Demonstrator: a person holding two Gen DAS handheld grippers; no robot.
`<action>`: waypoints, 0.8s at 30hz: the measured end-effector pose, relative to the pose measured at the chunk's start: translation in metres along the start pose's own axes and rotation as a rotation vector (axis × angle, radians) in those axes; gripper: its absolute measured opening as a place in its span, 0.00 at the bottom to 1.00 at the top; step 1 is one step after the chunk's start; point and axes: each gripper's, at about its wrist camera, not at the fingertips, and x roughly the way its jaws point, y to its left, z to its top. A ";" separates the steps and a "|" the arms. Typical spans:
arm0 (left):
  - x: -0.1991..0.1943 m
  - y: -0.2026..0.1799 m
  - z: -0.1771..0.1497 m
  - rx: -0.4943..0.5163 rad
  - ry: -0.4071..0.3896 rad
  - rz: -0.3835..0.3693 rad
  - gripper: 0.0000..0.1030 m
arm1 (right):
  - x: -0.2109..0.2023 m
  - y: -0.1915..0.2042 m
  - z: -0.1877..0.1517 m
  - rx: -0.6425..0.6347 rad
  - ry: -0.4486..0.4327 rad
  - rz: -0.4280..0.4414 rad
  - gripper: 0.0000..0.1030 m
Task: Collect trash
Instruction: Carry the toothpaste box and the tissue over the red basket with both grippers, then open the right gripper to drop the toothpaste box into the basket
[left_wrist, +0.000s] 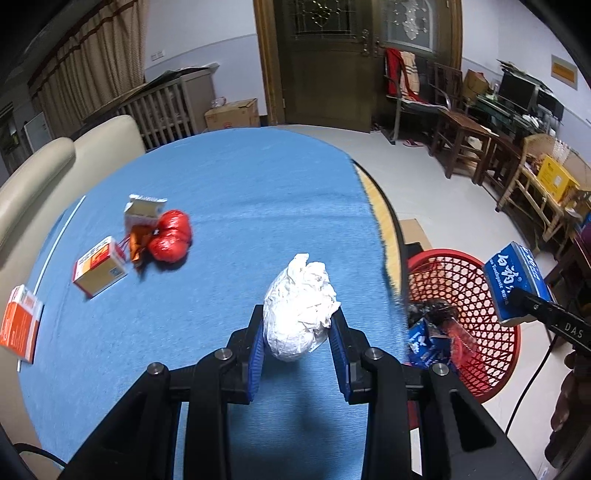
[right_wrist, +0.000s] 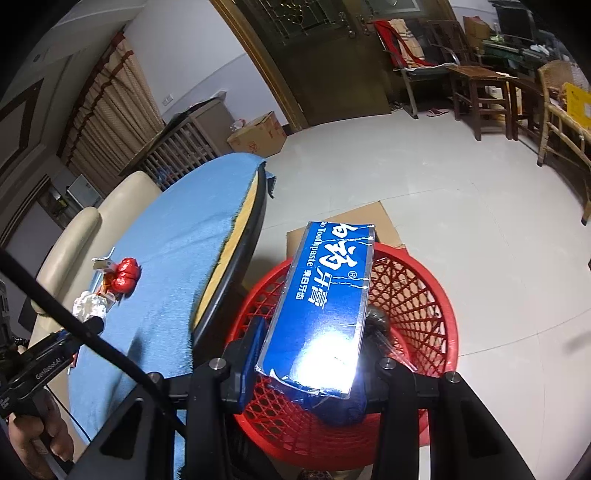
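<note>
Left gripper (left_wrist: 297, 328) clamps my crumpled paper wad (left_wrist: 301, 306) above the blue tablecloth (left_wrist: 240, 192) | right gripper (right_wrist: 306, 369) pinches toothpaste box (right_wrist: 325, 295) over red basket (right_wrist: 436, 295), poised for dropping | boxes (left_wrist: 99, 267) remain on the cloth.

1. A crumpled ball of white paper (left_wrist: 301, 306) sits clamped between blue-padded fingers, raised above the blue tablecloth.
2. A long blue toothpaste carton (right_wrist: 325, 295) with white lettering, its near end torn, is held tilted over a red plastic lattice basket (right_wrist: 424, 295) that stands on the floor beside the table edge.
3. Blue and red scraps (left_wrist: 439, 339) lie inside the basket.
4. On the cloth remain a crumpled red wrapper (left_wrist: 170, 236), a small open white carton (left_wrist: 142, 214) touching it, a tan-and-orange box (left_wrist: 99, 267) and an orange-and-white box (left_wrist: 20, 326).
</note>
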 end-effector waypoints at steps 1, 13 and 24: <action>0.000 -0.002 0.000 0.004 0.002 -0.003 0.33 | -0.002 -0.001 0.000 -0.004 -0.008 -0.006 0.41; 0.000 -0.030 0.006 0.035 0.019 -0.034 0.33 | -0.016 -0.009 0.000 -0.035 -0.043 -0.052 0.41; -0.002 -0.042 0.010 0.054 0.014 -0.044 0.33 | -0.014 -0.008 0.003 -0.068 -0.043 -0.085 0.42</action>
